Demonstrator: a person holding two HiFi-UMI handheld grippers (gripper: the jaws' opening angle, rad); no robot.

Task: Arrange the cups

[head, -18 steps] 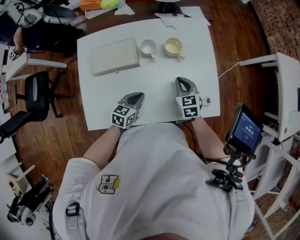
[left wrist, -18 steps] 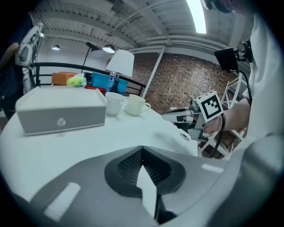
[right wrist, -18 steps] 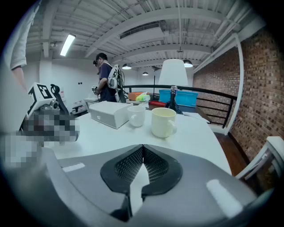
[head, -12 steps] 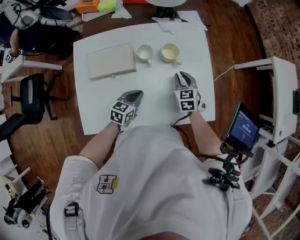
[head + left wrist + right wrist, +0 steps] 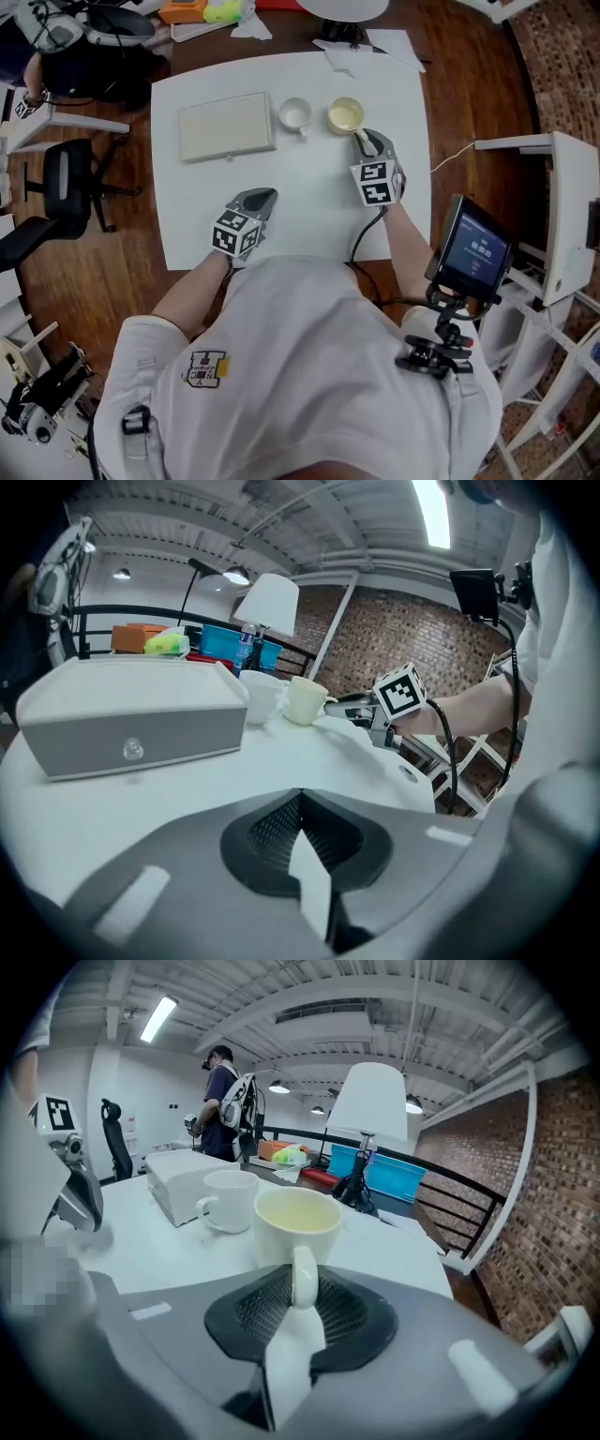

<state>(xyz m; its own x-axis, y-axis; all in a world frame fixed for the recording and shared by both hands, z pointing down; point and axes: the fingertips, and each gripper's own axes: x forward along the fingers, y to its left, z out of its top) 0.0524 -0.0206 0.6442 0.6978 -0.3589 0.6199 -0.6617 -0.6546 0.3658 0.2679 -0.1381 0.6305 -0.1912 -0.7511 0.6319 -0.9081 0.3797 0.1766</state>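
A pale yellow cup (image 5: 345,116) and a smaller white cup (image 5: 295,113) stand side by side at the far part of the white table (image 5: 309,220). My right gripper (image 5: 366,140) reaches the yellow cup from the near side. In the right gripper view the yellow cup (image 5: 296,1222) fills the middle, and its handle sits upright between the jaws, which are shut on it; the white cup (image 5: 230,1199) stands to its left. My left gripper (image 5: 262,196) rests over the table's near left part, shut with nothing in it, far from both cups.
A flat white box (image 5: 226,127) lies left of the cups. Papers and a lamp base (image 5: 342,9) sit past the far edge. A screen on a stand (image 5: 472,248) and a white shelf (image 5: 553,178) are at the right, a black chair (image 5: 66,183) at the left.
My right gripper has moved forward across the table to the yellow cup, and its handle now sits between the jaws. The left gripper has stayed over the near left part.
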